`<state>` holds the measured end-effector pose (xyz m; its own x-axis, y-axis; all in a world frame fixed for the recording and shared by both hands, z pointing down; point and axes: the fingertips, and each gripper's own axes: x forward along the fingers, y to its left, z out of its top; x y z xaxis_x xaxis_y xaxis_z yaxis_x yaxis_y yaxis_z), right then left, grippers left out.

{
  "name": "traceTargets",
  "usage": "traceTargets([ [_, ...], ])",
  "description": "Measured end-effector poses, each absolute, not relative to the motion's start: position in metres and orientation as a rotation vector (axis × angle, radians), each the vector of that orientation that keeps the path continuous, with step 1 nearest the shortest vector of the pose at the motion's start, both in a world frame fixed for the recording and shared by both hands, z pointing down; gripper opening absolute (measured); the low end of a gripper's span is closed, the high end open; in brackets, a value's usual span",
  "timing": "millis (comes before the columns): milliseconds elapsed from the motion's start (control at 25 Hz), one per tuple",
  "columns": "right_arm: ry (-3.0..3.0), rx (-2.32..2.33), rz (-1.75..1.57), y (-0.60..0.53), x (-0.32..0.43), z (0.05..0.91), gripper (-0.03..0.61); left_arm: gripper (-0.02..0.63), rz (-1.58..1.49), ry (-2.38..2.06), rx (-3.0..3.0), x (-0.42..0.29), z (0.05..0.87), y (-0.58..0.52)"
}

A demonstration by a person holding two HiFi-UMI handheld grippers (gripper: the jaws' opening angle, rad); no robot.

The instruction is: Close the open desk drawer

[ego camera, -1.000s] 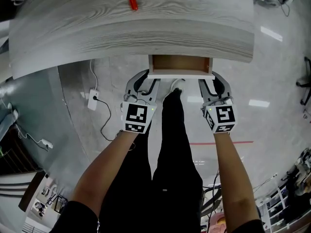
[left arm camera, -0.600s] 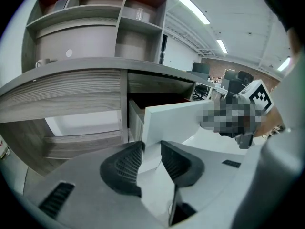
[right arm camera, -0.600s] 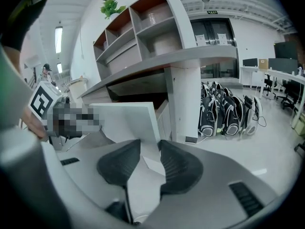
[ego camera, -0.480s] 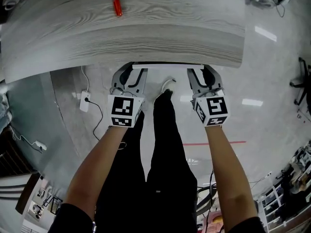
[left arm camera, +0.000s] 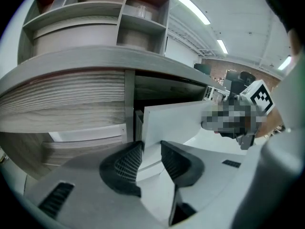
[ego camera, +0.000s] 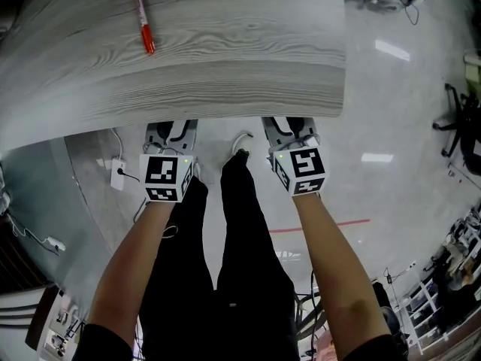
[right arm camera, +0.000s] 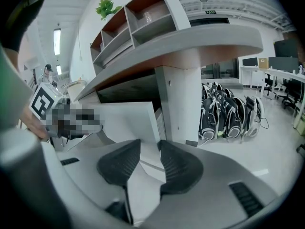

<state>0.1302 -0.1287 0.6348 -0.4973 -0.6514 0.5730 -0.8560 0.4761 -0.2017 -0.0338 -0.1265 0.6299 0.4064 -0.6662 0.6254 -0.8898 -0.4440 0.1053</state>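
the left gripper (left arm camera: 151, 147) is clamped on the left end of the white front of the drawer (left arm camera: 178, 120), with one ribbed pad behind the panel's edge and the other on its face. the right gripper (right arm camera: 149, 144) grips the same panel at its right end in the same way, and the panel fills the gap between its pads. the drawer sits under the grey wood-grain desk top (ego camera: 225, 59), pushed in almost all the way. in the left gripper view a narrow dark gap shows behind the panel, beside the desk's frame. in the head view the drawer is hidden below the desk's near edge, and only the rear of both grippers and their marker cubes stick out from under it. the grippers lie side by side, with the person's black-trousered legs (ego camera: 225, 262) between the forearms. a red marker (ego camera: 143, 28) lies on the desk top, off to the left. a shelf unit (left arm camera: 100, 13) stands on the desk. a white power adapter (ego camera: 118, 173) with its cable lies on the floor to the left, and a row of backpacks (right arm camera: 231, 116) stands past the desk's right side.
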Motion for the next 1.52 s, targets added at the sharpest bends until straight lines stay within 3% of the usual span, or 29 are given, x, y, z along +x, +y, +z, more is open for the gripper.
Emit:
traceTargets([
  [1520, -2.315, 1.324, 0.637, -0.134, 0.131, 0.618, 0.141, 0.129, 0.566, -1.420, 2.161, -0.034, 0.625, -0.137],
])
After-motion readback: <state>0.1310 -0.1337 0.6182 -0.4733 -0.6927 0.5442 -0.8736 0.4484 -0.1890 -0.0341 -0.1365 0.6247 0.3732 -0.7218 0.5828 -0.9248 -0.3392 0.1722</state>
